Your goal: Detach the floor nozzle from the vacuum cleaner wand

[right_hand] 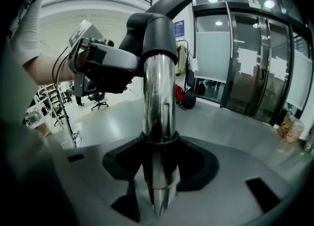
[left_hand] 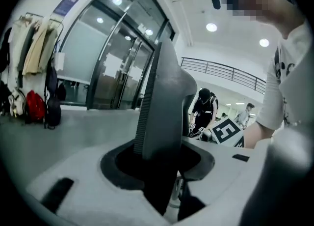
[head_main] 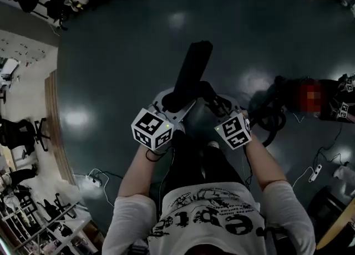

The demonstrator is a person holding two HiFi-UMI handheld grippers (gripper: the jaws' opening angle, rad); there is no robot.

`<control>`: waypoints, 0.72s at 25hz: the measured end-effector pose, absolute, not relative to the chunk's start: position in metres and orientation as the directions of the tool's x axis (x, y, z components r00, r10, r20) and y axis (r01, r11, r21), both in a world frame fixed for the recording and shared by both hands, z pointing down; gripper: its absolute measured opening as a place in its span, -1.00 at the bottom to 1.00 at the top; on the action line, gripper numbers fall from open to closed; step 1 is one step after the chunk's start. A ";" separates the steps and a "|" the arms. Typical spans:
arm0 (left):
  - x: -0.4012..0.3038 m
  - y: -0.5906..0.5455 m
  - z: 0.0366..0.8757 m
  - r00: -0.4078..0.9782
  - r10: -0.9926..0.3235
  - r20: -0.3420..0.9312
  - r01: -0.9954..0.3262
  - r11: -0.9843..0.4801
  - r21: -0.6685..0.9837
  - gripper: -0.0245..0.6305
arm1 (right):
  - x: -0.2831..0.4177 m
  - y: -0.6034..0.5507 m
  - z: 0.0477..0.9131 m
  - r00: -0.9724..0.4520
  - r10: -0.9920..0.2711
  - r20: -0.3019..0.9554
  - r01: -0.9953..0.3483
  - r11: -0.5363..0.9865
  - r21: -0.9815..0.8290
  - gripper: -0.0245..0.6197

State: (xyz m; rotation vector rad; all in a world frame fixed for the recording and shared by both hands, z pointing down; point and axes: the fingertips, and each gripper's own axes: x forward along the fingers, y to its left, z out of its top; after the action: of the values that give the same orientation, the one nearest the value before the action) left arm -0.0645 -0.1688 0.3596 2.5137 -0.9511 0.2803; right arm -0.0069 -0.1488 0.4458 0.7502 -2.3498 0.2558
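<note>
- Left gripper (head_main: pixel 162 108): jaws clamped on floor nozzle (head_main: pixel 191 71), held clear of floor (head_main: pixel 111 71).
- Right gripper (head_main: pixel 224 112): jaws closed on chrome wand (right_hand: pixel 158 92) below grey elbow (right_hand: pixel 152 28).
- Pull apart straight along wand axis; joint appears engaged.

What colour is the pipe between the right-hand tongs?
Shiny silver chrome: the metal vacuum wand, clearest in the right gripper view.

Ref. finishes: the wand (right_hand: pixel 158 97) is a metal tube, chrome, mirror-glossy, smooth. Its elbow (right_hand: pixel 152 28) is dark grey plastic, semi-gloss. The floor nozzle (left_hand: pixel 164 107) is grey plastic, matt, w/ a fine-ribbed strip along one edge. The left gripper (left_hand: pixel 162 166) and right gripper (right_hand: pixel 158 156) have light grey plastic shells, matt, smooth. The floor (head_main: pixel 138 54) is dark, smooth, glossy, reflecting lights. The T-shirt (head_main: pixel 211 215) is white printed cloth. The doors (right_hand: pixel 245 63) are glass w/ a frosted band.
</note>
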 end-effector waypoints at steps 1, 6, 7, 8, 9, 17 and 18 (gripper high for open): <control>-0.054 -0.161 0.332 0.744 -0.588 0.319 -0.667 -0.688 0.288 -0.42 | 0.002 -0.144 0.421 -0.622 -0.466 0.629 -0.581 0.814 0.029 -0.35; -0.004 -0.107 0.251 0.748 -0.599 0.287 -0.654 -0.737 0.167 -0.42 | 0.044 -0.104 0.346 -0.609 -0.529 0.591 -0.592 0.799 0.104 -0.35; 0.005 -0.094 0.244 0.743 -0.603 0.291 -0.659 -0.736 0.155 -0.42 | 0.052 -0.093 0.340 -0.612 -0.531 0.586 -0.592 0.799 0.106 -0.35; 0.013 -0.082 0.240 0.737 -0.607 0.298 -0.663 -0.734 0.144 -0.42 | 0.059 -0.081 0.337 -0.615 -0.532 0.583 -0.592 0.799 0.104 -0.35; 0.019 -0.071 0.238 0.731 -0.610 0.306 -0.667 -0.732 0.135 -0.42 | 0.065 -0.070 0.335 -0.617 -0.530 0.582 -0.593 0.799 0.099 -0.35; 0.064 -0.028 0.228 0.646 -0.676 0.356 -0.743 -0.664 0.088 -0.42 | 0.105 -0.035 0.333 -0.603 -0.545 0.583 -0.620 0.779 0.088 -0.35; 0.068 -0.025 0.228 0.623 -0.689 0.371 -0.762 -0.642 0.087 -0.42 | 0.108 -0.035 0.334 -0.605 -0.548 0.577 -0.623 0.778 0.086 -0.35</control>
State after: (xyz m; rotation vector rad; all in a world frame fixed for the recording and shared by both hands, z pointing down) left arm 0.0683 -0.0253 0.2282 2.6110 -1.1878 0.4488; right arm 0.1079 -0.0351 0.3336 0.8694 -2.3725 0.1648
